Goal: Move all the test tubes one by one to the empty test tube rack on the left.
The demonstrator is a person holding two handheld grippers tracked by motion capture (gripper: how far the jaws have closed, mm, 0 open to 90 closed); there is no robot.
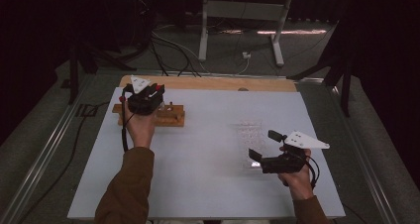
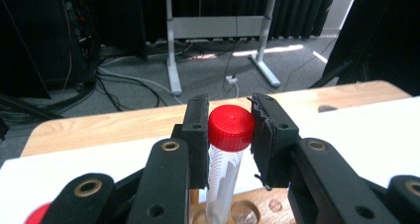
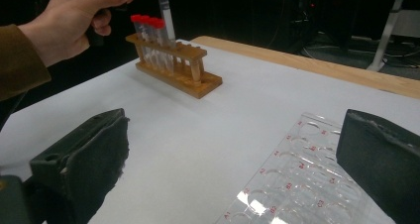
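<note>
L gripper (image 2: 230, 135) was clamped on a red-capped tube (image 2: 225, 159), pads either side just under the cap, tube upright w/ its lower end in or just above the wooden tube rack (image 1: 151, 116) directly beneath; can't tell which. More red-capped tubes (image 3: 147, 38) stood in that rack, beside the held one. R gripper (image 3: 233, 159) sat well apart to the right, jaws wide, nothing between the pads. Clear well plate (image 3: 297, 189) lay flat on the white table (image 1: 198, 154) right in front of R gripper, partly between its jaws.

place: probably a lab | cues: test-tube rack (image 3: 171, 65), clear well plate (image 3: 297, 184), dark curtains (image 2: 44, 30)
</note>
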